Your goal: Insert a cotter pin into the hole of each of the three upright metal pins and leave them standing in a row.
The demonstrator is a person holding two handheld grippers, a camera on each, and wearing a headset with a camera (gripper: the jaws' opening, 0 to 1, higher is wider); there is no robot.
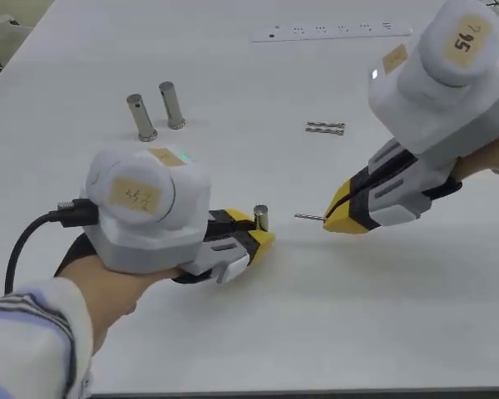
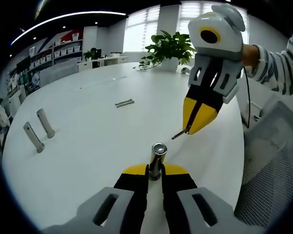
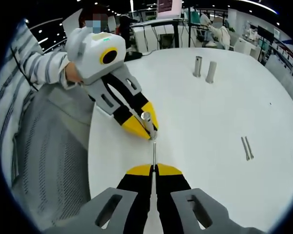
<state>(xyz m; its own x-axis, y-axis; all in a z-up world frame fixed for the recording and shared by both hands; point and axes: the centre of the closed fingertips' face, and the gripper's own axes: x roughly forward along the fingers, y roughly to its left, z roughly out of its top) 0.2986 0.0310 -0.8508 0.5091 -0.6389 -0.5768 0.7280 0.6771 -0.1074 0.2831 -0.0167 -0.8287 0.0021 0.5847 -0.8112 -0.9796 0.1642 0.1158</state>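
Yellow-tipped, my left gripper (image 2: 155,171) has its jaws closed on an upright metal pin (image 2: 157,157) standing on the white table (image 1: 233,332). My right gripper (image 3: 154,171) has its jaws pinched shut on a cotter pin (image 3: 154,155), whose tip points at that metal pin, near but apart. Two other metal pins (image 1: 140,118) (image 1: 172,105) stand together farther off; spare cotter pins (image 1: 325,128) lie flat beyond.

My left gripper (image 2: 156,171) clamps an upright pin (image 2: 158,155); my right gripper (image 2: 191,128) pinches a cotter pin (image 2: 178,134) near its top.
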